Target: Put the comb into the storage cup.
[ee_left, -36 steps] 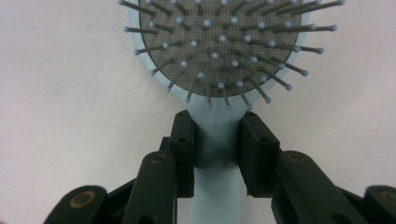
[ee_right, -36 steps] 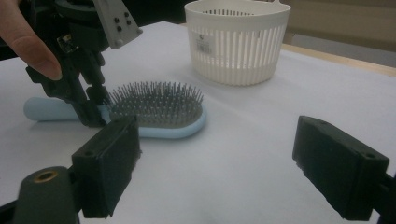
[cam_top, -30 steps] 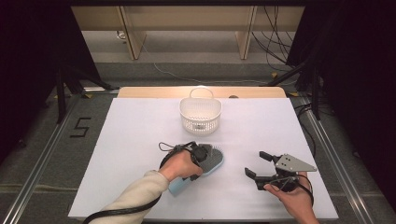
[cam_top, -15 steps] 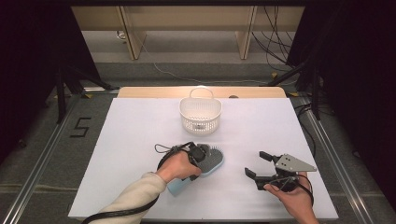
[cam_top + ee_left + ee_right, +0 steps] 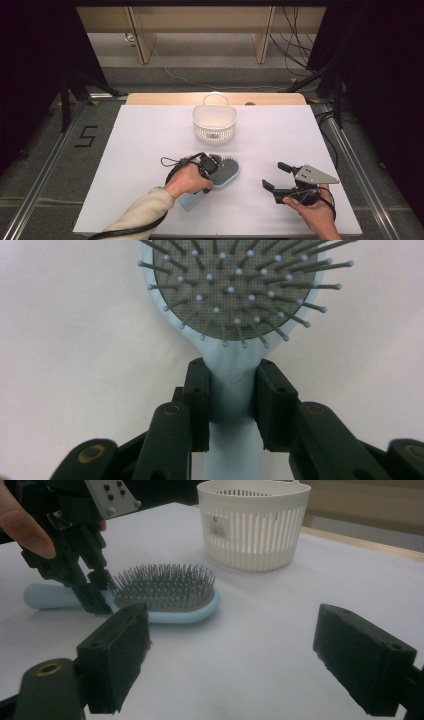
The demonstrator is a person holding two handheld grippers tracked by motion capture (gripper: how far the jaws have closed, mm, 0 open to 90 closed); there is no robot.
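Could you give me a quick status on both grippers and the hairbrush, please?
Left gripper shut on hairbrush neck, brush flat on table. Right gripper open, empty. Basket beyond, path clear.

Ahead of my claw the white surface (image 5: 150, 150) ends at a bare wooden edge (image 5: 165, 98). Beyond it lies grey floor (image 5: 200, 65) and pale wooden furniture legs (image 5: 140, 35). Black cables (image 5: 295, 30) hang at the far right, with darkness on both sides.

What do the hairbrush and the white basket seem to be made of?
Hairbrush: likely smooth, matte, pale blue plastic; grey mesh-like pad, probably rubber, with thin bristles tipped by small balls. White basket: likely moulded plastic, slightly glossy; thin slotted walls let light through, and a sticker sits on its side.
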